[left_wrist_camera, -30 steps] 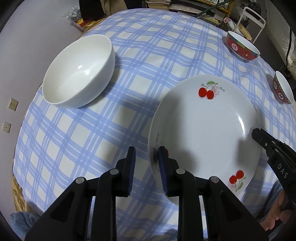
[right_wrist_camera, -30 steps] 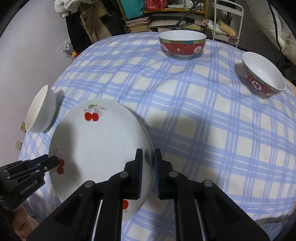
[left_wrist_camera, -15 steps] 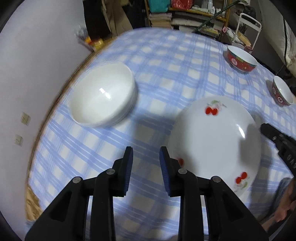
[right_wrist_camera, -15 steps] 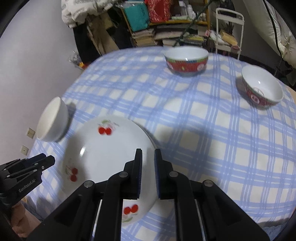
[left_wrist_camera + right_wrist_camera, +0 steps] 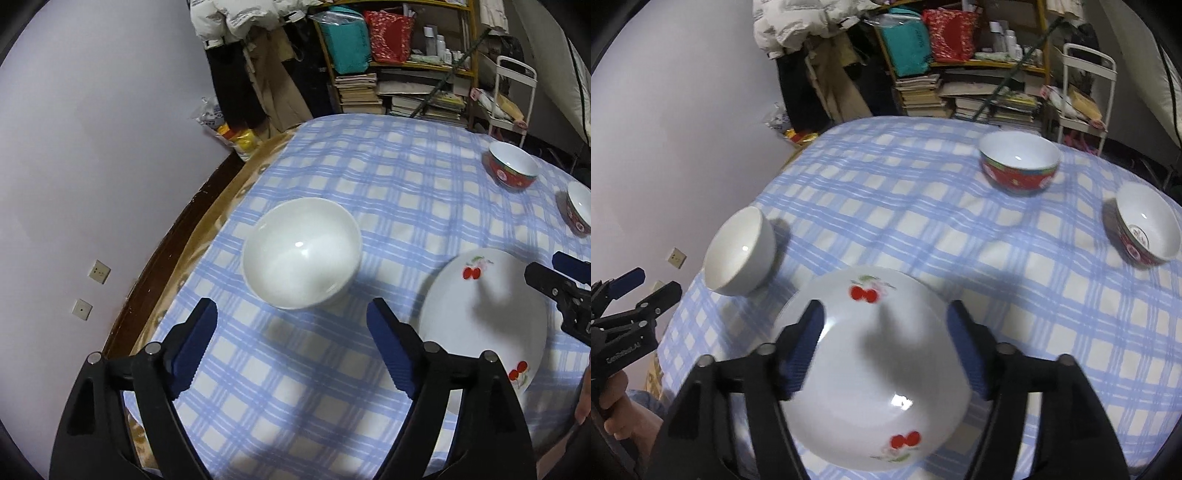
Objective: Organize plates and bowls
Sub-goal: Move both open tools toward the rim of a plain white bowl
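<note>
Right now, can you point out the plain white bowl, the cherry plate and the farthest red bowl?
white bowl [image 5: 301,254], left wrist view, inner wall.
cherry plate [image 5: 871,354], right wrist view, centre.
red bowl [image 5: 1019,157], right wrist view, white inside.

A blue checked tablecloth [image 5: 388,192] covers the table, with stacked books [image 5: 356,94] on shelves behind it.
</note>
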A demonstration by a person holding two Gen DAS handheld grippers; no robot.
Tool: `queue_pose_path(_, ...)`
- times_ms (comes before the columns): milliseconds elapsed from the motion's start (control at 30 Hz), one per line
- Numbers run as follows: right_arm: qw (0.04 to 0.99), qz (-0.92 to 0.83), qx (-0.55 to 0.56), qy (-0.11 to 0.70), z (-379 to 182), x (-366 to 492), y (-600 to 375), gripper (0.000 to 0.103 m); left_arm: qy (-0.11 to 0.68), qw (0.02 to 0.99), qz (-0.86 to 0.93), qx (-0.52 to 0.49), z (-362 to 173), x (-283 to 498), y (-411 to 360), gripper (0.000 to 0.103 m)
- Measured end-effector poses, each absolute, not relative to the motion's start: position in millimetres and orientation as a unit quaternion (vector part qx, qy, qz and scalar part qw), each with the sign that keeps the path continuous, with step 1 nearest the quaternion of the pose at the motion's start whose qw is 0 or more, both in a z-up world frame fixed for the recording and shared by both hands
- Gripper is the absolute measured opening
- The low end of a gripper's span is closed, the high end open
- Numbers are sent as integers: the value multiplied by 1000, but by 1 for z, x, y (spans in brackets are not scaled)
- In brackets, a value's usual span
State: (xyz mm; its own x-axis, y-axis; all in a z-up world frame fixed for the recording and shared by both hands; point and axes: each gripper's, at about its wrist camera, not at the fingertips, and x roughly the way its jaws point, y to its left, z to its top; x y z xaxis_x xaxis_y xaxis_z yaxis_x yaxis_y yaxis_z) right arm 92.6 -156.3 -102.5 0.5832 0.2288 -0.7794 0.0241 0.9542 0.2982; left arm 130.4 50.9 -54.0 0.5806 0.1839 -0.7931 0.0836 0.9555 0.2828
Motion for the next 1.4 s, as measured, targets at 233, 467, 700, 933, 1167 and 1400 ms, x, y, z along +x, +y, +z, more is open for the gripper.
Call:
queue_pose_path(233,888,82,129,433,-84,110,-135,99,450,882,46,132,-44,148,80,85)
queue_pose_path(467,891,100,108,430,-70,135,-110,100,453,885,66,89,-37,168,118,85)
queue_pose_path(700,884,115,116,439,-73,166,-87,100,472,877,83,14,-51,186,148,85)
queue_pose_path(933,878,122,100,452,-80,190,-63,100,471,875,112,7,-74,196,158,85)
queue_pose_path(1167,872,133,96,461,-96,214,-48,100,514,851,105,-18,-106,212,169,85)
queue_pose_path(1400,861,140,95,480,-120,230,-34,100,540,835,99,-26,-128,225,166,85)
